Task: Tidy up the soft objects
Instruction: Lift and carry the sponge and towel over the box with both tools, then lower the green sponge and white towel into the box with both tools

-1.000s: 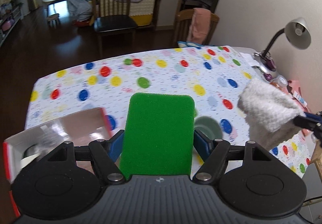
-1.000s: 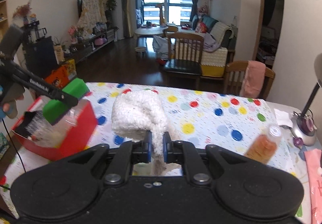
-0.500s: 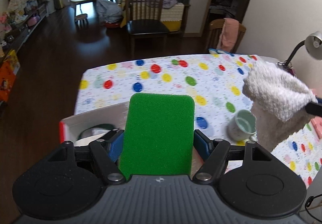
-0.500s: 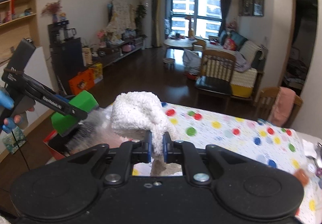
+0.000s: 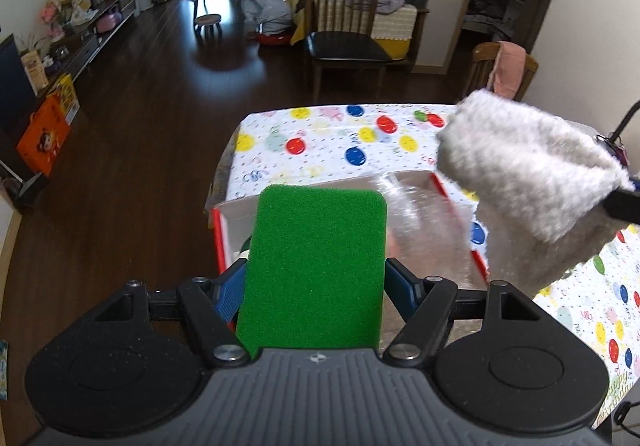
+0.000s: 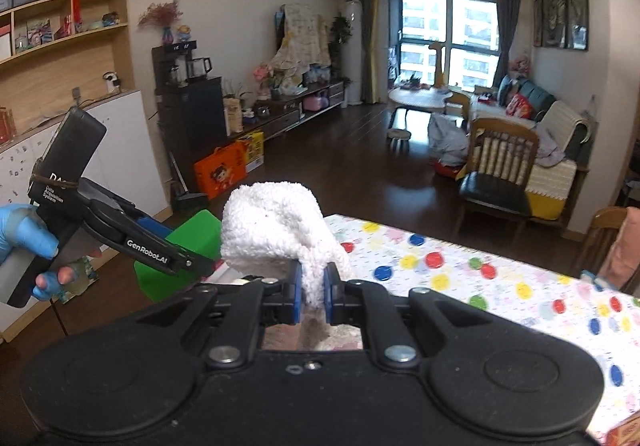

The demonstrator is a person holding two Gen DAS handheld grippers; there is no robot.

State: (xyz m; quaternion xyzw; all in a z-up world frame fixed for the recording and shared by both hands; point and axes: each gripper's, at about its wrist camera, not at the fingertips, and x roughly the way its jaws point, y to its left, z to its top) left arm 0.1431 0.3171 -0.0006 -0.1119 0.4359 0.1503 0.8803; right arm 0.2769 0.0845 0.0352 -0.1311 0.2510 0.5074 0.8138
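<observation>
My left gripper [image 5: 316, 286] is shut on a green sponge [image 5: 316, 270] and holds it above a red-and-white box [image 5: 444, 189] at the table's left end. My right gripper [image 6: 312, 292] is shut on a white fluffy cloth [image 6: 276, 226]. The cloth also shows in the left wrist view [image 5: 532, 185], hanging over the box's right side. In the right wrist view the left gripper [image 6: 176, 260] with the sponge [image 6: 188, 242] sits just left of the cloth. A clear plastic item [image 5: 416, 213] lies blurred inside the box.
The table [image 5: 320, 149] has a polka-dot cloth. A wooden chair [image 5: 344, 29] stands beyond its far edge and another [image 5: 500, 69] with a pink cloth at the far right. Dark floor lies left of the table.
Both grippers have swung left with their loads. The box now lies under the sponge, and the cloth has come closer to it. The cup and lamp have left view.
</observation>
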